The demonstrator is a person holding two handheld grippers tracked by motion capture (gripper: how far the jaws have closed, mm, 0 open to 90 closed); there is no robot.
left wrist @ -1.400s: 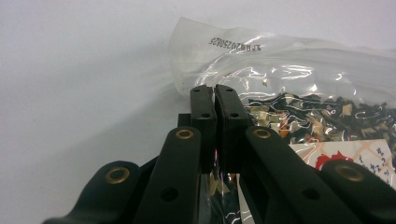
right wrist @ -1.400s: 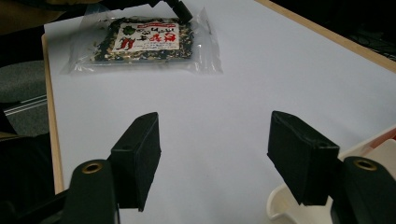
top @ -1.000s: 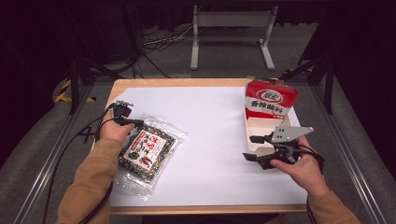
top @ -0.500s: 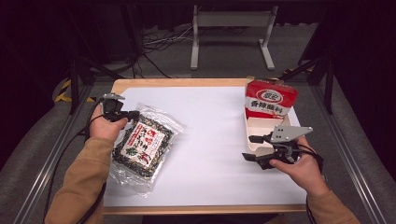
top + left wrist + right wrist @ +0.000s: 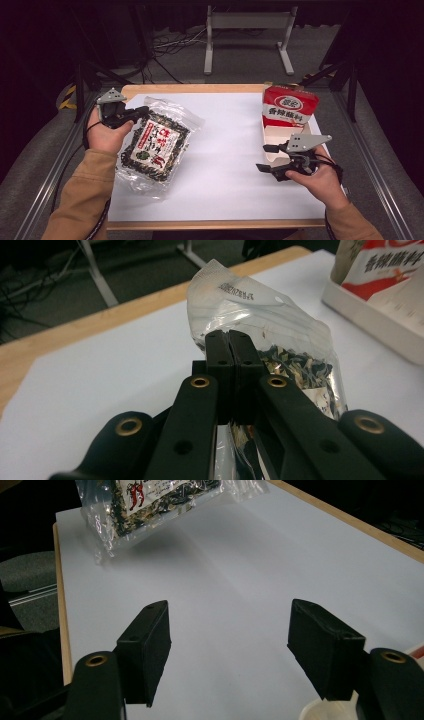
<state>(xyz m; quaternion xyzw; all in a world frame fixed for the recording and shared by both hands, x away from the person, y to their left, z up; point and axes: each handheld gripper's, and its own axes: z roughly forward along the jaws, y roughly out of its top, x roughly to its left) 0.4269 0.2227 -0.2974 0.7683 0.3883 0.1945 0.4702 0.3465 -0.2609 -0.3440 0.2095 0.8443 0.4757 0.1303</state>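
Note:
A clear plastic bag [image 5: 155, 145] of dark dried bits with a red and white label hangs tilted over the left of the white table [image 5: 225, 165]. My left gripper [image 5: 142, 112] is shut on the bag's upper left edge. In the left gripper view the jaws [image 5: 230, 335] pinch the bag's [image 5: 270, 315] clear film, pads together. My right gripper [image 5: 266, 158] stands open at the right, beside the white tray [image 5: 272, 135], with nothing between its jaws. In the right gripper view, bare table lies between the open jaws [image 5: 230, 630] and the bag [image 5: 150, 500] hangs at the top left.
A red and white box [image 5: 290, 107] stands upright at the far end of the white tray, at the table's right edge. The wooden table rim [image 5: 200, 88] runs along the back. A metal stand [image 5: 247, 35] and cables sit on the floor behind.
My left gripper has risen and moved toward the table's far left, lifting the bag by its edge off the surface. The right gripper has stayed where it was.

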